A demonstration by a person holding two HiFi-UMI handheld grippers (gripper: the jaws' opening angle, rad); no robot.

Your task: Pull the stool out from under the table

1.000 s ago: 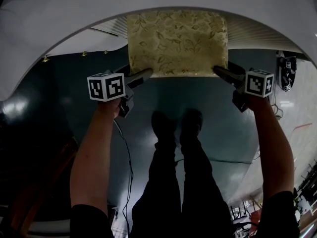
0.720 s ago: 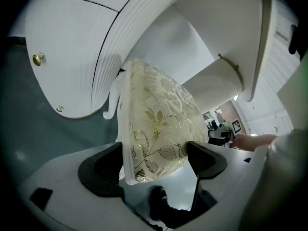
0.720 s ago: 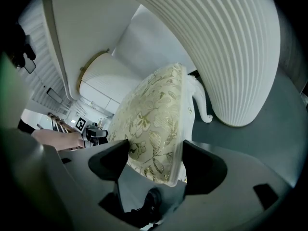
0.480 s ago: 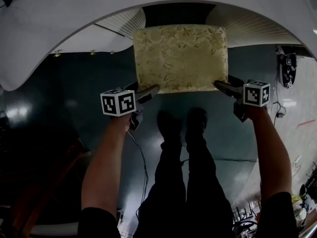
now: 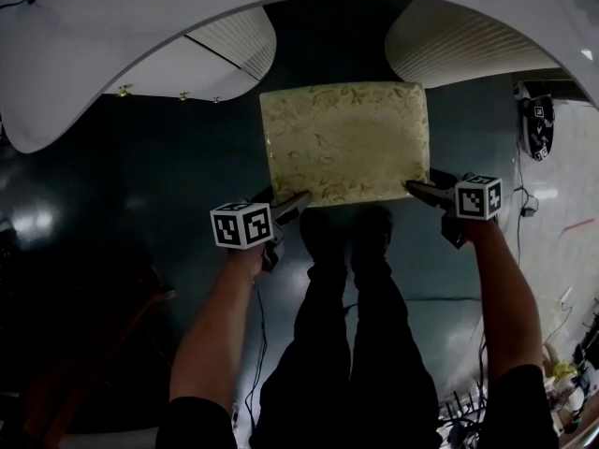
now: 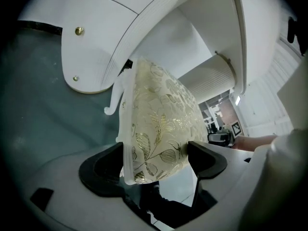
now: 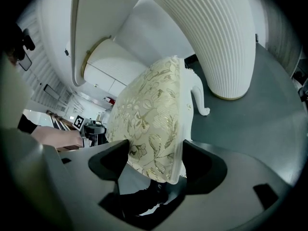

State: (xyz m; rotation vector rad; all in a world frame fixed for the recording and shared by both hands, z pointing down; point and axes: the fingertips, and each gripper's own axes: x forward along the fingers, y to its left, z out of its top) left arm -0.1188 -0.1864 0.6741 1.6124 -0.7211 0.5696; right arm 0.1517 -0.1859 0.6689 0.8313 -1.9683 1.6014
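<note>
Cream, gold-leafed cushioned stool (image 5: 344, 143) looks padded yet stiff-framed, we judge, with our left gripper (image 5: 301, 198) and right gripper (image 5: 410, 186) jaws pinching its near corners.

— Noted a dark teal floor (image 5: 112, 185), glossy, with pale light mirrored at the left.
— Agreed. Spotted the white table (image 5: 140, 26) curving overhead, carried on ribbed white pedestals (image 5: 459, 43), dotted with small brass studs (image 6: 78, 31).
— Glimpsed paler flooring (image 5: 562, 204) far right, marked with a thin red line, and a lit room (image 6: 216, 112) beyond.
</note>
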